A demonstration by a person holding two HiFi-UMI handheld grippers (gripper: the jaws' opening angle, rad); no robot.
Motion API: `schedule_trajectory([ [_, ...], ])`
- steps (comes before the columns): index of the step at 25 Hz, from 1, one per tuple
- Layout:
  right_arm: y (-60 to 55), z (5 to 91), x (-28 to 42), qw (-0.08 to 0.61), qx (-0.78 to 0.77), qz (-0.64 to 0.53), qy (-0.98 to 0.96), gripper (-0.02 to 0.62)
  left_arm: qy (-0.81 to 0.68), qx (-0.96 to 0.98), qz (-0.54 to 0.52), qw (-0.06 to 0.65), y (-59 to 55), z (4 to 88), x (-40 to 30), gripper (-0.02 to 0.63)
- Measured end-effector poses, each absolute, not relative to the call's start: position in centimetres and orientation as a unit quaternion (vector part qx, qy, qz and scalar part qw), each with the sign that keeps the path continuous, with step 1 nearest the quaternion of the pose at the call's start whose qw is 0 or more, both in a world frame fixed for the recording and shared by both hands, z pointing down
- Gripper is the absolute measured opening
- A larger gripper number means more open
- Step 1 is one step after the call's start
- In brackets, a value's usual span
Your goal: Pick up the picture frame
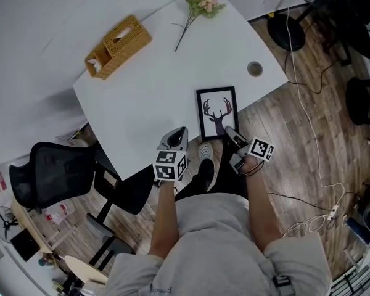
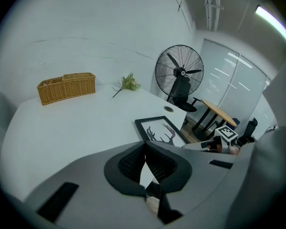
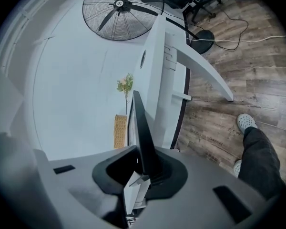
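Observation:
The black picture frame (image 1: 216,113) with a deer-antler print lies at the near edge of the white table (image 1: 148,97). My right gripper (image 1: 230,131) is shut on its near right corner. In the right gripper view the frame's dark edge (image 3: 139,123) runs straight up between the closed jaws (image 3: 144,156). My left gripper (image 1: 180,132) hovers at the table edge just left of the frame, shut and holding nothing. The left gripper view shows its jaws (image 2: 144,147) meeting at the tips, the frame (image 2: 159,130) beyond them, and the right gripper's marker cube (image 2: 225,132) at the right.
A wicker tissue box (image 1: 118,46) and a flower sprig (image 1: 200,5) sit at the table's far side, a round grommet (image 1: 254,69) near its right edge. A black office chair (image 1: 55,174) stands left of me. Cables (image 1: 308,103) cross the wood floor; a fan (image 2: 179,73) stands beyond the table.

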State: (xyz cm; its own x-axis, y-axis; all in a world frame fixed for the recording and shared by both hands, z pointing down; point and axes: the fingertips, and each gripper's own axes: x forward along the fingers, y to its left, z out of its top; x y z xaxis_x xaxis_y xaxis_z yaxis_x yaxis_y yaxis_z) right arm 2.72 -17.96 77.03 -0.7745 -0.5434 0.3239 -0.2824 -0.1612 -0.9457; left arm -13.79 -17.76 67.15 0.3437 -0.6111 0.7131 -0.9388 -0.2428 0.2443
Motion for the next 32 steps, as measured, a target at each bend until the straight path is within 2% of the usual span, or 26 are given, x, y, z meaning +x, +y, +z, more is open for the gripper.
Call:
schedule_trajectory([
  [5,-17.1,76.3,3.4,0.082,-0.338,-0.689,0.636,0.057,-0.513,0.753,0.234,0.339,-18.0,66.9,-13.1,0.025],
  [14,-19.6,72.1,3.6,0.152,-0.308,-0.622,0.703,0.046,-0.506,0.762,0.234,0.329,-18.2,66.3,-12.5,0.025],
  [18,-18.5,73.3,4.4,0.125,-0.343,-0.655,0.662,0.044,-0.500,0.772,0.245,0.307,-18.2,65.5,-11.8,0.025],
  [23,-19.8,71.2,3.4,0.155,-0.314,-0.611,0.710,0.043,-0.494,0.779,0.240,0.301,-18.1,65.0,-11.5,0.025],
  [27,-19.0,72.2,4.3,0.148,-0.353,-0.643,0.663,0.043,-0.488,0.786,0.250,0.285,-18.2,64.8,-11.2,0.025],
  [32,-19.2,70.8,4.7,0.180,-0.359,-0.639,0.656,0.044,-0.475,0.799,0.248,0.272,-18.6,63.9,-10.1,0.025],
])
